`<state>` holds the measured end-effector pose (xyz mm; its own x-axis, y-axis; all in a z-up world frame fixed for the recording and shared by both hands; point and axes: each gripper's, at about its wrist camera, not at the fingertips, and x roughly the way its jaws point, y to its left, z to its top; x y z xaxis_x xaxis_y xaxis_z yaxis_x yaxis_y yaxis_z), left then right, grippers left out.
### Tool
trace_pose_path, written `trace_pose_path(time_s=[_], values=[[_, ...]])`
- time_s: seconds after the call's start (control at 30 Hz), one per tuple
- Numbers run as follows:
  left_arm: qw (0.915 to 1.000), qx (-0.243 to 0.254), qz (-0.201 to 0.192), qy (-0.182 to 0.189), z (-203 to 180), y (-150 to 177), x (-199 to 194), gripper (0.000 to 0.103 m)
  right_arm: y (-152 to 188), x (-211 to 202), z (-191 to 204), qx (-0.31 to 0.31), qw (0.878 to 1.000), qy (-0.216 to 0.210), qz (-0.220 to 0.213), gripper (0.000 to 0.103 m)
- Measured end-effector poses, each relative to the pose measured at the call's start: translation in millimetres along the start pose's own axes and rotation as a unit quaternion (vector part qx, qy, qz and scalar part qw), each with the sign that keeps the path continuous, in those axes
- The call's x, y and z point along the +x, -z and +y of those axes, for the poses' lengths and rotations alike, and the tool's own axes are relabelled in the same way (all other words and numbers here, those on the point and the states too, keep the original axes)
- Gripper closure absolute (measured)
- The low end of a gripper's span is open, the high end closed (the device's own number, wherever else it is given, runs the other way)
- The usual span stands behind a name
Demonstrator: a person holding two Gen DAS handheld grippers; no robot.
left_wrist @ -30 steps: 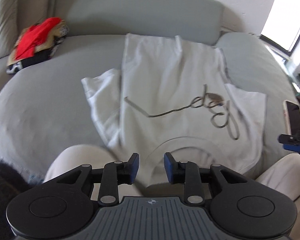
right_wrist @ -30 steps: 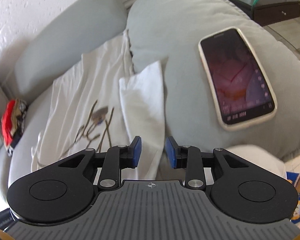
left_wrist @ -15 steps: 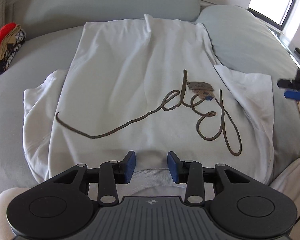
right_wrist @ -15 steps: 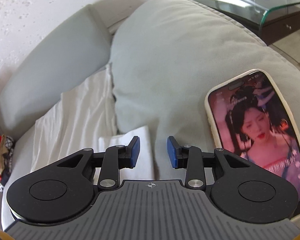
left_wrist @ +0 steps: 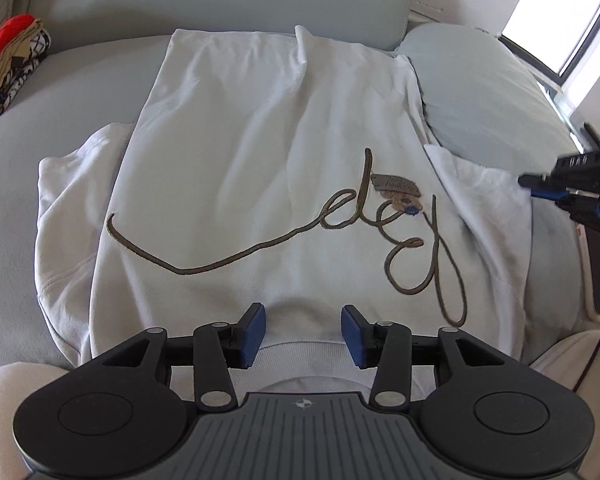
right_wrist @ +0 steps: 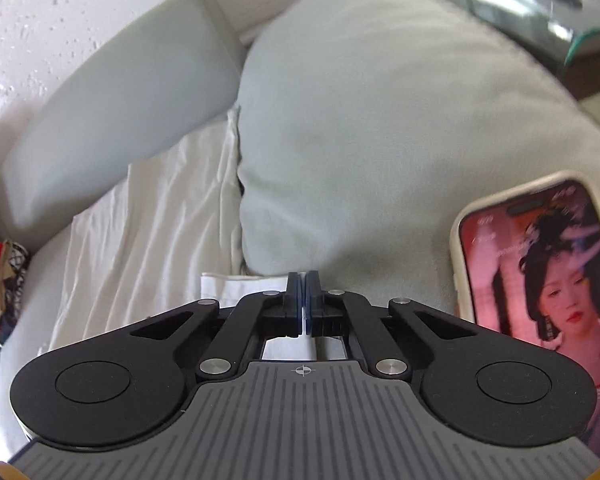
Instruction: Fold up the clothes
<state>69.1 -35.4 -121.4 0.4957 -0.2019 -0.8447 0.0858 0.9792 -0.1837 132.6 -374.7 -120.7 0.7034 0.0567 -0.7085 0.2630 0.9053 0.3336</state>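
White tee (left_wrist: 236,152) w/ brown script; grey sofa (left_wrist: 60,128); red/black-white patterned clothes pile (left_wrist: 8,60).

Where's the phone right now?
The phone lies screen-up on the grey cushion, at the right edge of the right wrist view, just right of the shut right tongs.

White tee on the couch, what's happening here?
A person with a gripper in each hand is starting to fold the white T-shirt, which lies spread face up on the grey sofa. The right gripper is shut on the shirt's right sleeve, beside a phone on the cushion. The left gripper is open, with its fingers over the collar and nothing held. No fold is made yet.
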Motion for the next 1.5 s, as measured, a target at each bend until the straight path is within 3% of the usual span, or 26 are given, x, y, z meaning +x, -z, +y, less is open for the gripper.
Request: trace_pose_path(time_s=[0.13, 0.2, 0.33, 0.5, 0.67, 0.77, 0.83, 0.9, 0.97, 1.03, 1.13, 1.2, 1.27, 1.4, 1.5], values=[[0.9998, -0.002, -0.020, 0.003, -0.9, 0.4, -16.9, 0.058, 4.3, -56.0, 3.4, -0.007, 0.993, 0.068, -0.096, 0.103], [0.9995, 0.000, -0.030, 0.002, -0.6, 2.2, -25.6, 0.057, 9.0, -77.6, -5.0, 0.003, 0.987, 0.101, -0.123, 0.103], [0.9993, -0.008, -0.036, 0.012, 2.5, 8.1, -34.9, 0.056, 18.2, -81.6, -17.0, 0.005, 0.981, 0.155, -0.114, 0.103], [0.9998, -0.010, -0.010, 0.010, 1.5, 15.6, -27.2, 0.055, 31.7, -84.3, -10.7, -0.026, 0.971, 0.214, -0.108, 0.103], [0.9998, -0.013, 0.006, 0.010, 7.1, 24.8, -25.3, 0.053, 44.5, -90.6, -1.7, -0.047, 0.961, 0.250, -0.106, 0.103], [0.9998, -0.016, 0.003, 0.014, 13.7, 26.1, -30.7, 0.049, 45.3, -85.7, 0.3, -0.050, 0.960, 0.266, -0.075, 0.102], [0.9996, -0.023, -0.005, 0.014, 25.3, 24.8, -37.6, 0.044, 45.6, -85.2, 2.0, -0.044, 0.965, 0.253, -0.053, 0.092], [0.9990, -0.040, -0.018, 0.012, 38.2, 21.9, -48.5, 0.042, 47.4, -93.6, 8.7, -0.029, 0.968, 0.242, -0.058, 0.064], [0.9971, -0.069, -0.032, 0.007, 58.3, 16.5, -61.9, 0.040, 51.5, -103.4, 23.2, -0.032, 0.972, 0.222, -0.071, 0.057], [0.9933, -0.105, -0.048, -0.007, 82.8, 10.7, -77.0, 0.038, 56.0, -110.4, 42.8, -0.038, 0.980, 0.183, -0.068, 0.056], [0.9836, -0.161, -0.074, -0.031, 123.4, 5.8, -94.9, 0.038, 65.8, -110.5, 73.0, -0.046, 0.997, 0.058, -0.022, 0.054], [0.9746, -0.201, -0.085, -0.051, 151.7, 1.8, -98.3, 0.038, 75.8, -101.8, 95.0, -0.056, 0.997, -0.037, 0.036, 0.054], [0.9632, -0.243, -0.094, -0.067, 179.4, -4.0, -98.5, 0.041, 85.0, -92.0, 111.1, -0.052, 0.991, -0.098, 0.079, 0.054], [0.9459, -0.307, -0.094, -0.050, 226.9, -19.8, -80.4, 0.068, 101.1, -81.6, 139.6, -0.078, 0.983, -0.121, 0.111, 0.054], [0.9401, -0.327, -0.090, -0.030, 252.6, -34.2, -55.4, 0.072, 104.9, -80.4, 145.1, -0.094, 0.982, -0.122, 0.113, 0.054]])
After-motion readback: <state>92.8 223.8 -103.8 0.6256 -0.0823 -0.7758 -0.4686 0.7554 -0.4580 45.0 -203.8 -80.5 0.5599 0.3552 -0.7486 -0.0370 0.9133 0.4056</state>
